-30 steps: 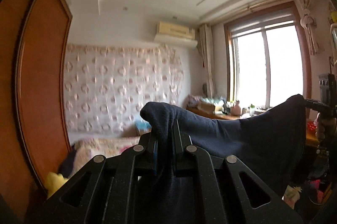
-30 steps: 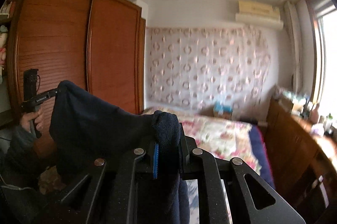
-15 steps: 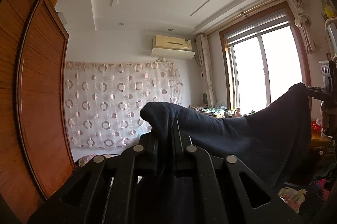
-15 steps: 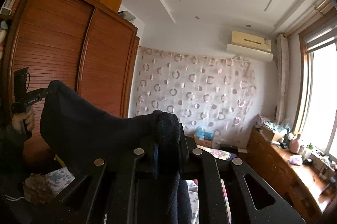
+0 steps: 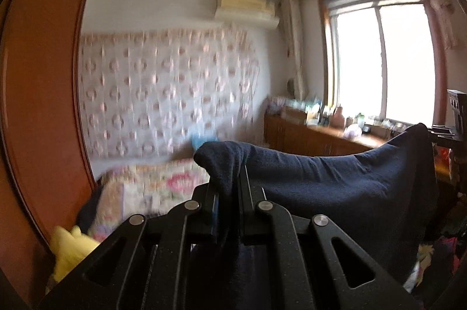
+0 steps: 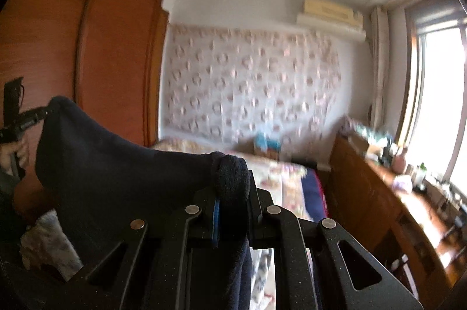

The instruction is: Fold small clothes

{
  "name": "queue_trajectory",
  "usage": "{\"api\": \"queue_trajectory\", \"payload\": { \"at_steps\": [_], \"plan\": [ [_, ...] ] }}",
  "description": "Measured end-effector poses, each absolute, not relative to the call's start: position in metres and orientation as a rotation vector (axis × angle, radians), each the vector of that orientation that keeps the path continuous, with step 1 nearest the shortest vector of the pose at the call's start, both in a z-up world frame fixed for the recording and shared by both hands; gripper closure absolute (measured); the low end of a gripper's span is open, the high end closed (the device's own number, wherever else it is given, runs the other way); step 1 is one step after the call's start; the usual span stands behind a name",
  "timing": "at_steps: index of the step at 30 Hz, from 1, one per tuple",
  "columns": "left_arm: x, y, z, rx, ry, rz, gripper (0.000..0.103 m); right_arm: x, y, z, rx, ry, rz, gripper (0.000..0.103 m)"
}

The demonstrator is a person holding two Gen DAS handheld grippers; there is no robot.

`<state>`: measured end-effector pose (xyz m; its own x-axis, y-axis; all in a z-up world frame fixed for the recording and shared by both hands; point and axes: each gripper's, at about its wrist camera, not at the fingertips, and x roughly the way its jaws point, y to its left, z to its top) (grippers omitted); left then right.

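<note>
— What do we record for the tongs?

— Both pairs are nearly closed, each pinching cloth. The left tongs (image 5: 229,193) clamp one corner of the navy garment (image 5: 335,181); the right tongs (image 6: 233,193) clamp the opposite corner.

— And where is the garment?

— We find it held up in the air, slung between the two, sagging in the middle and hanging down below each grip. It is above the floral bed (image 6: 280,172), with the wooden wardrobe (image 6: 96,62) behind.

— Anything unclear?

— The background is blurred.
</note>
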<state>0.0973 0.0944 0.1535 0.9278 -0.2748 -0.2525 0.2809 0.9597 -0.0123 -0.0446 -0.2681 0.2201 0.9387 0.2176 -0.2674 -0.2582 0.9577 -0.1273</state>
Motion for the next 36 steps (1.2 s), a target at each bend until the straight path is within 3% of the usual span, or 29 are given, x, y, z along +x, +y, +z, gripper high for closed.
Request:
{"api": "queue_trajectory", "payload": {
  "at_steps": [9,17,23,25,28,30,31,34,36],
  "plan": [
    [0.199,0.065,0.057,0.062,0.478,-0.232,0.093,0.1,-0.258,0.113,-0.111,0.489,0.169,0.09],
    [0.223,0.047,0.046,0.13,0.507,-0.19,0.092,0.145,-0.242,0.122,-0.103,0.524,0.12,0.089],
    [0.237,0.04,0.048,0.146,0.504,-0.198,0.091,0.149,-0.247,0.096,-0.08,0.541,0.081,0.089],
    [0.243,0.039,0.047,0.144,0.52,-0.199,0.085,0.156,-0.244,0.094,-0.073,0.557,0.06,0.089],
    [0.241,0.045,0.046,0.1,0.535,-0.226,0.064,0.161,-0.239,0.092,-0.05,0.579,0.066,0.085],
    [0.235,0.049,0.044,0.079,0.537,-0.244,0.052,0.163,-0.237,0.092,-0.043,0.589,0.066,0.069],
    [0.23,0.05,0.043,0.074,0.545,-0.255,0.05,0.163,-0.237,0.093,-0.044,0.589,0.069,0.066],
    [0.208,0.052,0.037,0.078,0.551,-0.26,0.032,0.151,-0.236,0.095,-0.046,0.583,0.091,0.063],
    [0.192,0.054,0.032,0.074,0.55,-0.271,0.027,0.142,-0.24,0.093,-0.039,0.58,0.105,0.053]
  ]
}}
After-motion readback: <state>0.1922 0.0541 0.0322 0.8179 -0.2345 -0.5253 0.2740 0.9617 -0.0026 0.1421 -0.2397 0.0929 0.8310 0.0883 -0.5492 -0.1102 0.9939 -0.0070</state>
